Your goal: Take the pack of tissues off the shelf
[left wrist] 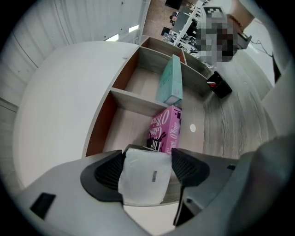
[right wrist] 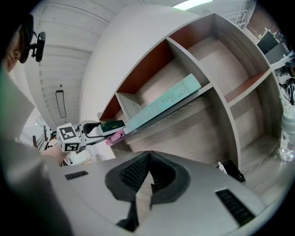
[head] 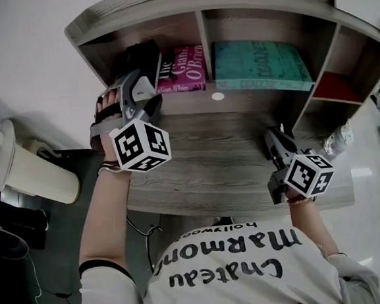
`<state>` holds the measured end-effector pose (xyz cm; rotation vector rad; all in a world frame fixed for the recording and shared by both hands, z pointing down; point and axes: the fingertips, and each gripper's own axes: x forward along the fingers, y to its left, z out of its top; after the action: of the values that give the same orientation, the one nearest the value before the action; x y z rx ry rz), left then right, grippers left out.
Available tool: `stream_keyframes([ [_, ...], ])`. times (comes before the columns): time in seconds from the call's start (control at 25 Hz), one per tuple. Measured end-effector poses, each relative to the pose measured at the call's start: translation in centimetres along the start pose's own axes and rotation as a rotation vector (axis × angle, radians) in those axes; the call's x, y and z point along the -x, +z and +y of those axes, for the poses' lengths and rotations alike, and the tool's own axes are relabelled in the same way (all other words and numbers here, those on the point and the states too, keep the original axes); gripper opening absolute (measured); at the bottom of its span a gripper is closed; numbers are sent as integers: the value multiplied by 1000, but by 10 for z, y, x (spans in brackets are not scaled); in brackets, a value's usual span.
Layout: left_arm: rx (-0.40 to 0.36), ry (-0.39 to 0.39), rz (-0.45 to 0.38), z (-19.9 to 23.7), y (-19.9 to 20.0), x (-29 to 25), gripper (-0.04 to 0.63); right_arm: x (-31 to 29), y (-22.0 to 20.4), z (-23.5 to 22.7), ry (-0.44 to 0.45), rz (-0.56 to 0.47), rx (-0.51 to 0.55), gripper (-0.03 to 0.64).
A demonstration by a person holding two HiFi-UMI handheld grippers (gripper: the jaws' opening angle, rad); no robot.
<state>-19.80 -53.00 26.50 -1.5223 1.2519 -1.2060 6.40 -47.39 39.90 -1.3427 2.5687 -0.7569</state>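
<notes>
The wooden counter (head: 229, 151) carried a shelf (head: 202, 21) along its back edge, split by upright dividers into compartments. The head view laid out the whole counter: its middle and front edge were bare, with only a small white disc (head: 217, 96) near the shelf's foot, so open room ran from the left compartment's mouth out to the front edge. The right gripper view added what the head view did not show: a small black object (right wrist: 235, 171) at the base of a shelf divider. It also showed a clear bottle (right wrist: 288, 133) at the far right.

A teal book (head: 258, 62) sat in the middle compartment. A pink book (head: 183, 69) sat in the left one, against the divider.

The pack of tissues (left wrist: 143, 177) was at the mouth of the left compartment, just beside the pink book. Only the left gripper view showed its pale face: white, soft-wrapped, with one small grey mark. From the head view it showed only as a dark top, and in the right gripper view as a dark green side. No view made plain whether it rested on the shelf floor.

The left tongs (left wrist: 147, 162) were clamped on the pack, one pad on each side. The right tongs (right wrist: 148, 177) were pressed together with nothing between them, over the counter's front right corner and well apart from the pack.
</notes>
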Motion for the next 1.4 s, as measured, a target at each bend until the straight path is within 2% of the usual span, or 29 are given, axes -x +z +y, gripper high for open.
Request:
stream_keyframes([
  [0.16, 15, -10, -4, 1, 0, -1, 328, -1, -5, -3, 1, 9, -23, 8],
  [0.6, 120, 2, -32, 10, -5, 4, 290, -5, -13, -6, -8, 35, -27, 8],
  [0.96, 132, 28, -60, 17, -2, 11, 275, -4, -17, -7, -20, 47, -34, 8],
  [1.4, 106, 80, -97, 34, 10, 37, 272, -3, -16, 2, -9, 45, -25, 8],
])
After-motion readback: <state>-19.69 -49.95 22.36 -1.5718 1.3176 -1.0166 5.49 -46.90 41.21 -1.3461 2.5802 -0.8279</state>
